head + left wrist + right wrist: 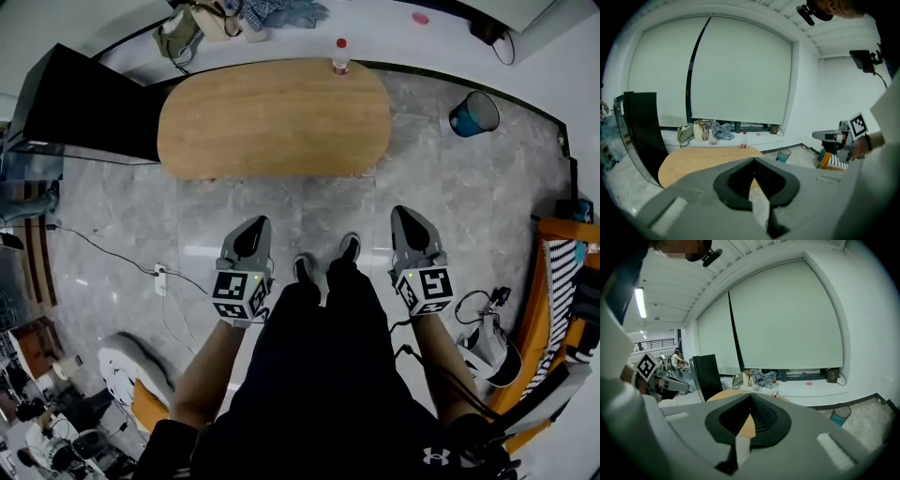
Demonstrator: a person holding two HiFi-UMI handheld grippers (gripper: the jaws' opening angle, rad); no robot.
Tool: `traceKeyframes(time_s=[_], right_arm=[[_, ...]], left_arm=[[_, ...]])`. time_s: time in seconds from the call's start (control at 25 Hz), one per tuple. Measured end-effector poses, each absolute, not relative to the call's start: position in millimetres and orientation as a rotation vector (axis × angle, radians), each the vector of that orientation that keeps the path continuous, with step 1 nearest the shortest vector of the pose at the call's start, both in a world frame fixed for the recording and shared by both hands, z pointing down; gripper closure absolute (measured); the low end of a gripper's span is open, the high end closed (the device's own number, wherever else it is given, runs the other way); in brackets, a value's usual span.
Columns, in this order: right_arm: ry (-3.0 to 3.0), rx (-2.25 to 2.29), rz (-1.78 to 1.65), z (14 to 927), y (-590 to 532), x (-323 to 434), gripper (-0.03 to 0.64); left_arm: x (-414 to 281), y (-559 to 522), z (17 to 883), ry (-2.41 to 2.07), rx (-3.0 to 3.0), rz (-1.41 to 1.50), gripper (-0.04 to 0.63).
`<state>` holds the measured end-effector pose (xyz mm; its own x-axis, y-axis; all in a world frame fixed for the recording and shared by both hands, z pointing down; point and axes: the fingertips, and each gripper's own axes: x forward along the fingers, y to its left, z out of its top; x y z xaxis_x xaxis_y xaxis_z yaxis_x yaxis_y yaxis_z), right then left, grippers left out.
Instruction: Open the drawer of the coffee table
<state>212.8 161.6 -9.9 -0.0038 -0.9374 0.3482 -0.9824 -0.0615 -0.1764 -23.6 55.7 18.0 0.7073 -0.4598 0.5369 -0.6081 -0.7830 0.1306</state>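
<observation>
We see bare floor (309,202) between us and table (272,117): open lane forward. Table's near edge unblocked. Bottle (340,58) stands at far rim. Black cabinet (84,103) crowds table's left end. Bin (474,113) right of table, apart from it. Cable (103,248), power strip (160,279) lie on floor at left. Orange frame (553,309) hems our right side.

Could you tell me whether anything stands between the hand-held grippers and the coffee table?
Nothing visible: only floor lies between the left hand-held gripper, the right hand-held gripper and the coffee table.
</observation>
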Motion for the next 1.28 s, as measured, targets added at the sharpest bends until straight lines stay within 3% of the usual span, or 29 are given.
traceKeyframes(time_s=[0.44,0.52,0.76,0.92,1.28], right_arm=[[-2.045,1.966,0.657,123,141,261,0.614],[-2.025,1.96,0.665,149,136,263,0.614],[-1.945,1.988,0.667,235,120,265,0.614],[-1.925,1.977,0.67,288,109,267,0.614],[-1.884,1.937,0.819,377,110,259,0.614]], left_arm=[[-31,31,156,-0.851,2.413,0.777,0.592],[-38,26,187,-0.825,2.387,0.803,0.515],[-57,0,274,-0.774,2.316,0.801,0.511],[-54,-14,332,-0.71,2.245,0.752,0.46],[-45,-7,443,-0.572,2.101,0.664,0.457]])
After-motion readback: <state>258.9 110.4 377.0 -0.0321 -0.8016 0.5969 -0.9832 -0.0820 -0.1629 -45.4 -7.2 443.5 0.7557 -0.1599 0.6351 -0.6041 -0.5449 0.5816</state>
